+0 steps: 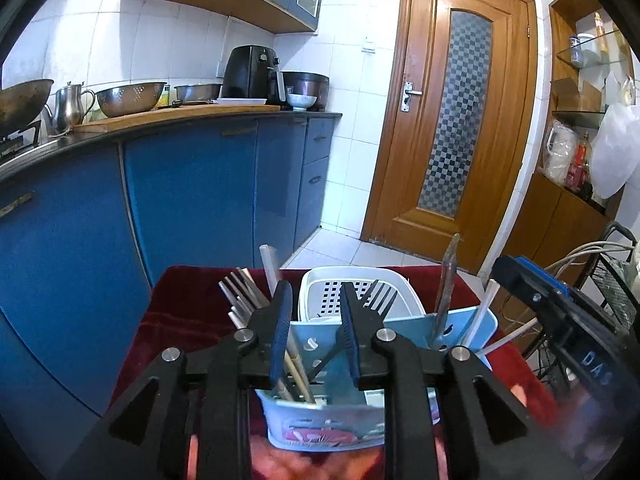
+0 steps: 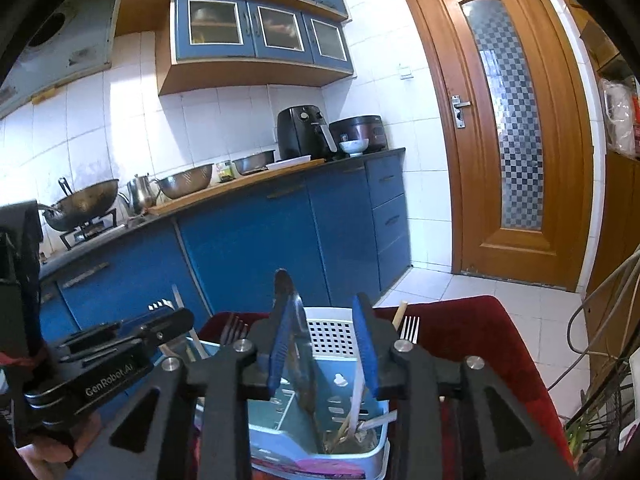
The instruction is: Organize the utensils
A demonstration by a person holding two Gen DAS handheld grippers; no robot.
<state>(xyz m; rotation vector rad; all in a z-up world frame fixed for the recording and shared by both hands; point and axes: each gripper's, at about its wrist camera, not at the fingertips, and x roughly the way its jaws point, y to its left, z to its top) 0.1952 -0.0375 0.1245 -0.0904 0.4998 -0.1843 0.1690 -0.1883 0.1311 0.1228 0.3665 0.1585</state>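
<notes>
Judging by what lies sorted, the job looks nearly finished: forks, chopsticks and a dark ladle stand in the light-blue perforated plastic caddy [image 1: 360, 412] at the near edge of the red cloth-covered table [image 1: 180, 304]. A white slotted plastic basket [image 1: 360, 292] stands just behind the caddy. Left gripper [image 1: 316, 300] and right gripper [image 2: 324, 312] both hang over the caddy, jaws parted, gripping nothing.

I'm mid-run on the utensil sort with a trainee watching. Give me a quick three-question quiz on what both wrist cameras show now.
1. True or false: the left claw is clamped on a fork.
2. What stands right behind the light blue caddy? A) white perforated basket B) metal colander C) black pot
3. What colour cloth lies under the caddy?

Key:
1. False; its jaws stand apart over the caddy, pressing nothing.
2. A.
3. Dark red.
</notes>
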